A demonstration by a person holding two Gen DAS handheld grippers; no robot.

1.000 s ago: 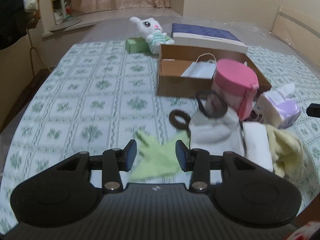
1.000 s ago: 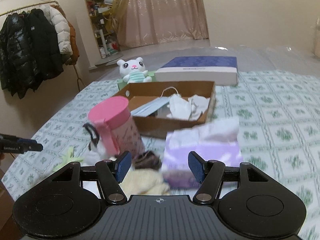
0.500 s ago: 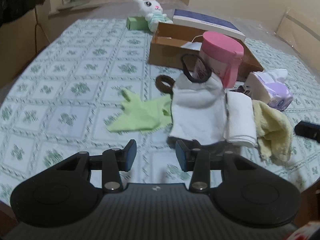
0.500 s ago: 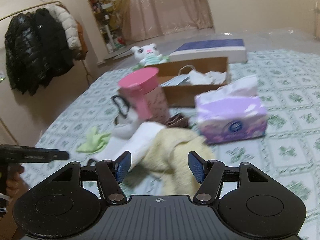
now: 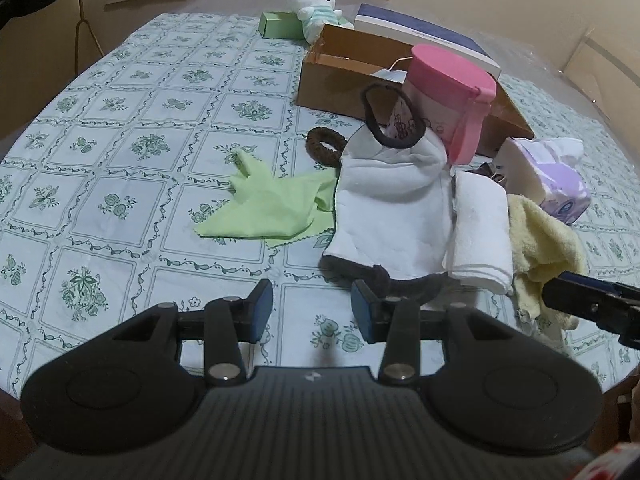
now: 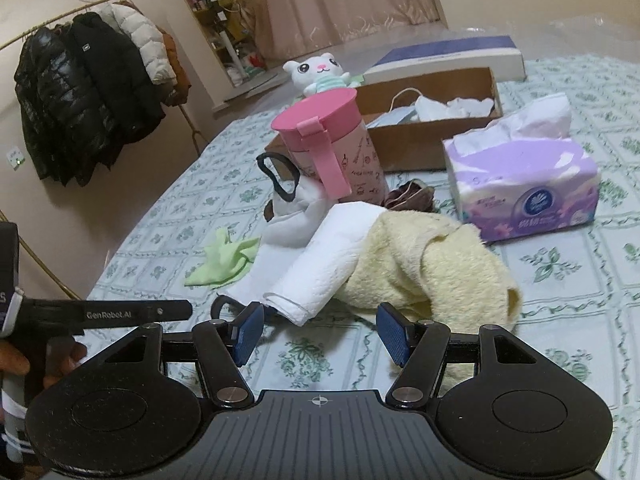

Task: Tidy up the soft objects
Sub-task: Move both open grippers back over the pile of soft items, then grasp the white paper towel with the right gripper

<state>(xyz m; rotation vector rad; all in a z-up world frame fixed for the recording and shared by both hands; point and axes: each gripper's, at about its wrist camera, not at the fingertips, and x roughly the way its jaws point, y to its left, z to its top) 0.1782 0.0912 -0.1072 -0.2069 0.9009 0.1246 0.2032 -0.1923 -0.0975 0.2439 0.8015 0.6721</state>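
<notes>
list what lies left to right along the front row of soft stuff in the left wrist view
green cloth → white pouch → folded white towel → yellow towel

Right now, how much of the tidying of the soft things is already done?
Done: the cardboard box already holds white cloths and a face mask.
In hand: nothing; the left gripper and right gripper are open and empty.
Left: the yellow towel, white towel, green cloth and white pouch lie loose.

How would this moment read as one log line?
left tongs: open, empty | right tongs: open, empty | crumpled yellow terry towel: on tablecloth
</notes>
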